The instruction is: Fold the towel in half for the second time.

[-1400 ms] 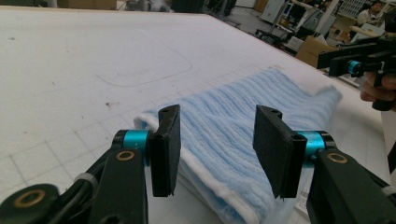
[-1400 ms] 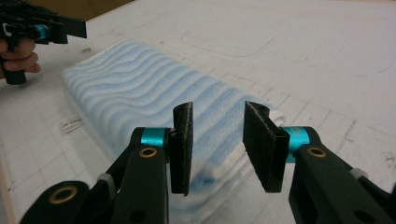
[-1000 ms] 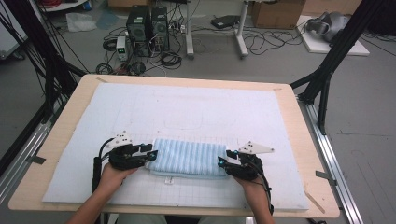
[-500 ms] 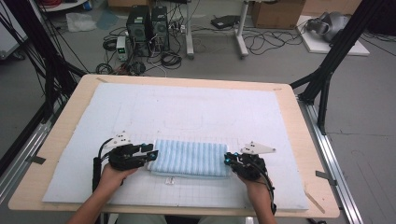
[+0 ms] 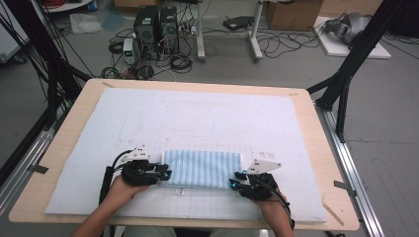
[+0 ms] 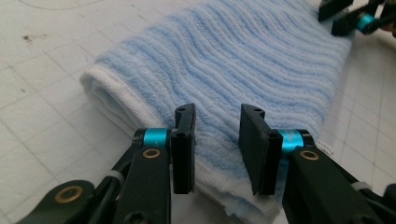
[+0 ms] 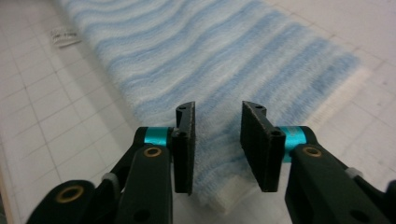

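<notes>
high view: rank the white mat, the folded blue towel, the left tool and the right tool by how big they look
1. white mat
2. folded blue towel
3. left tool and right tool: these look about alike, so no ranking between them

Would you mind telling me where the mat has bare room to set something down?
The white mat is bare from the folded blue towel to its far edge. The near strip is crowded: the left hand-held gripper and right hand-held gripper flank the towel.
</notes>
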The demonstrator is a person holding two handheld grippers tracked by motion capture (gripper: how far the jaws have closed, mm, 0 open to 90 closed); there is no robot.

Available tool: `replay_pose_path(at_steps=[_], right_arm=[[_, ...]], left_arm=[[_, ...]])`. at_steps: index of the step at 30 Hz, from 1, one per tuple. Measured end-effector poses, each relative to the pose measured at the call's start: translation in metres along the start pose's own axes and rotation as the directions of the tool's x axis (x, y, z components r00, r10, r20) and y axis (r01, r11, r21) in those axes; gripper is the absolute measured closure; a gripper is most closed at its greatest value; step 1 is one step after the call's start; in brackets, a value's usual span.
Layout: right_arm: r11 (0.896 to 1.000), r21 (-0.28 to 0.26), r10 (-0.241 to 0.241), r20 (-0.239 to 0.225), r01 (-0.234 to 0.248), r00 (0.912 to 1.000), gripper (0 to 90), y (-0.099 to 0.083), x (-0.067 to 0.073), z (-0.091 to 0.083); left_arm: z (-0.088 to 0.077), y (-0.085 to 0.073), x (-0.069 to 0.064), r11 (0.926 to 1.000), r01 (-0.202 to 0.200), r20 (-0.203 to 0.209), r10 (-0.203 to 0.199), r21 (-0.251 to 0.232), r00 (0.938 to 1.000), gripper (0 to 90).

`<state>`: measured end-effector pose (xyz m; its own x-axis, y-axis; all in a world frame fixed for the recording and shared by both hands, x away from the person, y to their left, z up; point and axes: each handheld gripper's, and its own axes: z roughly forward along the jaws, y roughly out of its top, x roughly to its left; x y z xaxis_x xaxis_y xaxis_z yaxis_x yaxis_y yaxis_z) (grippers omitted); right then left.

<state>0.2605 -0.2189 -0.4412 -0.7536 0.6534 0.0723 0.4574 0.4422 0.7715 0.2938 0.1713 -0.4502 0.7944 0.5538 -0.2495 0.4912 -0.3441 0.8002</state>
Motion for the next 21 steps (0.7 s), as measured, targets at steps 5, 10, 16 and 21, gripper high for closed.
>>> replay_pose_path(at_steps=[5,10,16,21], right_arm=[[0.992,-0.109,0.065,0.035,-0.060,0.9973,54.7,0.005,-0.009,-0.011],[0.976,-0.203,0.120,0.177,-0.083,0.9768,30.4,0.014,-0.019,-0.024],[0.976,-0.199,0.149,0.335,-0.085,0.9303,16.7,0.012,-0.026,-0.037],[0.968,-0.224,0.192,0.346,-0.118,0.9185,11.7,0.000,-0.035,-0.052]], left_arm=[[-0.008,0.002,0.005,0.9965,-0.011,-0.039,0.008,-0.083,0.9992,56.1],[-0.020,0.009,0.020,0.9639,-0.049,-0.143,0.011,-0.262,0.9896,42.0],[-0.038,0.011,0.038,0.9314,-0.031,-0.223,-0.055,-0.363,0.9732,29.7],[-0.051,0.010,0.045,0.9050,0.005,-0.249,-0.122,-0.425,0.9608,16.9]])
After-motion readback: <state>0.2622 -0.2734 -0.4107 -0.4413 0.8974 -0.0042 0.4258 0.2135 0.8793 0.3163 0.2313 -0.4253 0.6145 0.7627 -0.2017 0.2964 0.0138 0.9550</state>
